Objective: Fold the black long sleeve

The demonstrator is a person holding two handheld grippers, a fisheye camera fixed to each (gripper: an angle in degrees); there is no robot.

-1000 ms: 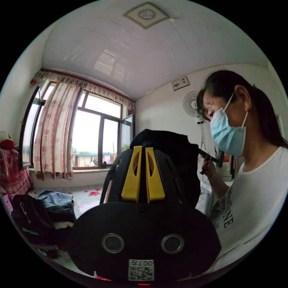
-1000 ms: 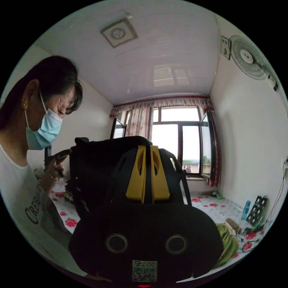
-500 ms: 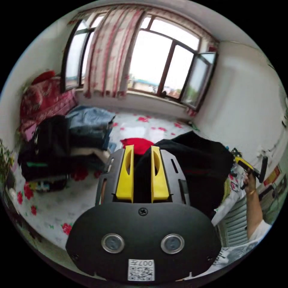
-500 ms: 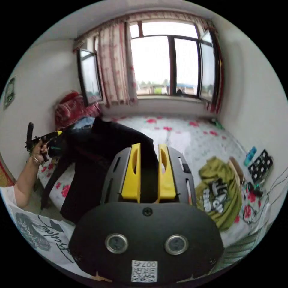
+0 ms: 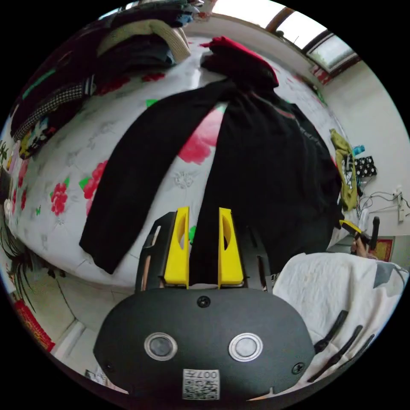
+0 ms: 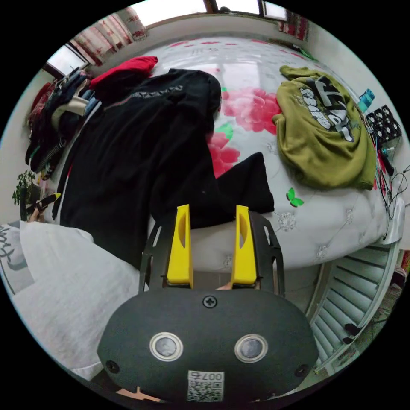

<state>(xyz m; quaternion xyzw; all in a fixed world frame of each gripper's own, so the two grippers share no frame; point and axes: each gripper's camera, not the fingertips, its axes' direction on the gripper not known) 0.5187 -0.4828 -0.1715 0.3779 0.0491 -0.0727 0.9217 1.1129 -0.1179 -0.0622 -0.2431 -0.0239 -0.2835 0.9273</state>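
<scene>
The black long sleeve [image 5: 265,171] lies spread on the flowered bed [image 5: 64,171], one sleeve [image 5: 141,162] stretched out toward the near edge. My left gripper [image 5: 204,211] sits at the hem; its jaws stand apart with black cloth lying between them. In the right gripper view the shirt [image 6: 128,153] lies flat with its other sleeve [image 6: 247,188] bent across the sheet. My right gripper [image 6: 212,213] is open just off the bed edge, its tips near that sleeve and nothing between them. Each gripper also appears small in the other's view: right gripper [image 5: 358,232], left gripper [image 6: 42,203].
An olive green shirt [image 6: 324,128] lies crumpled on the bed to the right of the black one. A red garment [image 5: 239,47] sits past its collar, and a pile of clothes [image 5: 85,64] fills the far left. The person's white shirt [image 6: 64,273] is close by.
The black shirt was held up in the air between both shut grippers; it has been swung down and laid flat on the bed. Both grippers' jaws have opened, the right wider.
</scene>
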